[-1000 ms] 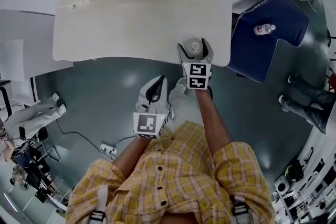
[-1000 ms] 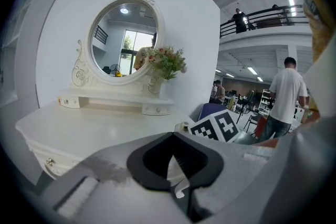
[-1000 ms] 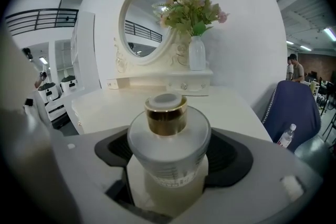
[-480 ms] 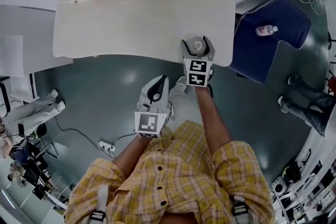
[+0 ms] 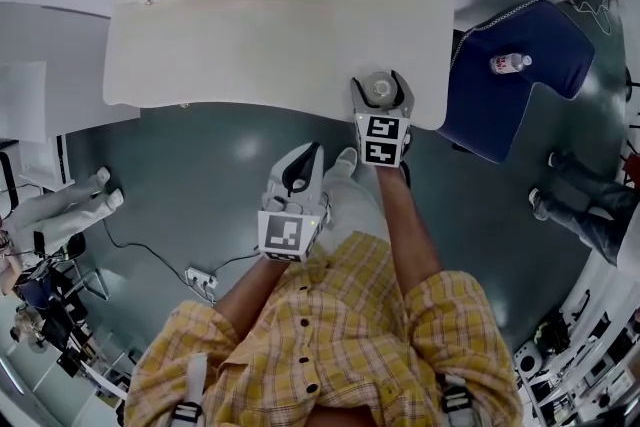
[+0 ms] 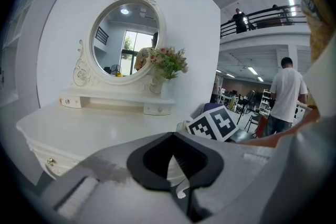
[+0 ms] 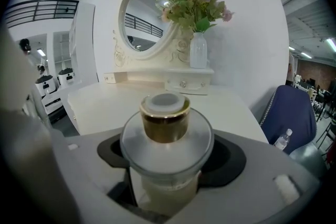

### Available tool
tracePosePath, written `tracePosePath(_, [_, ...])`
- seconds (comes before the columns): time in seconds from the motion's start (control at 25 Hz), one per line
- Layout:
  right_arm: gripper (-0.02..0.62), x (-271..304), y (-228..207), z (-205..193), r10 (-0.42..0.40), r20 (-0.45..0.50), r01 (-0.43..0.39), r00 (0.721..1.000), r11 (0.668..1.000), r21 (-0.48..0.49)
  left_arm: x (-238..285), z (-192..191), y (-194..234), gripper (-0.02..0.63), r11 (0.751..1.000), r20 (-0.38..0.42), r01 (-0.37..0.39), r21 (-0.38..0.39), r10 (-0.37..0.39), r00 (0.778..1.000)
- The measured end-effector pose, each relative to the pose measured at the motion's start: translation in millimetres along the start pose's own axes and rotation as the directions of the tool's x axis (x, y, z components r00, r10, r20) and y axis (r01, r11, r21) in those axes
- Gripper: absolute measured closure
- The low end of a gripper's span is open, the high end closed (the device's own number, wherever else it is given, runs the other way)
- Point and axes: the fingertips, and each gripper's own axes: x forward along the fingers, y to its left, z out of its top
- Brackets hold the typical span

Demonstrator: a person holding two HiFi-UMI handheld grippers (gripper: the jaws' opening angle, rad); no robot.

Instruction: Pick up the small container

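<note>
No readable text anywhere — bottle [image 5: 510, 63] label too small, too blurred

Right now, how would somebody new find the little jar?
Find the big white dressing table with the oval mirror. At its front right corner, the right gripper has just been closing its jaws around the small container. Unlike the tall flower vase at the back, it is squat, round glass with a gold collar and white cap.

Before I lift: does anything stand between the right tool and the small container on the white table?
Nothing visible does. The right tool has just been closing its jaws, and they grip the small container directly, nothing else between.
</note>
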Motion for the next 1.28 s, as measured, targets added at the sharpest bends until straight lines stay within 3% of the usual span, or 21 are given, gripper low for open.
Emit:
tracePosePath(0.4, [0.253,-13,-6,9,0.013,0.027,-0.014,1.0,1.0,0.022,-3,12,5,0.606,1.0,0.031,-0.011,-0.012,0.012,0.999])
tracePosePath(1.28, [0.255,-94,18,85,0.008,0.166,-0.015,0.986,0.999,0.043,-33,66,16,0.606,1.0,0.136,-0.012,-0.006,0.012,0.991])
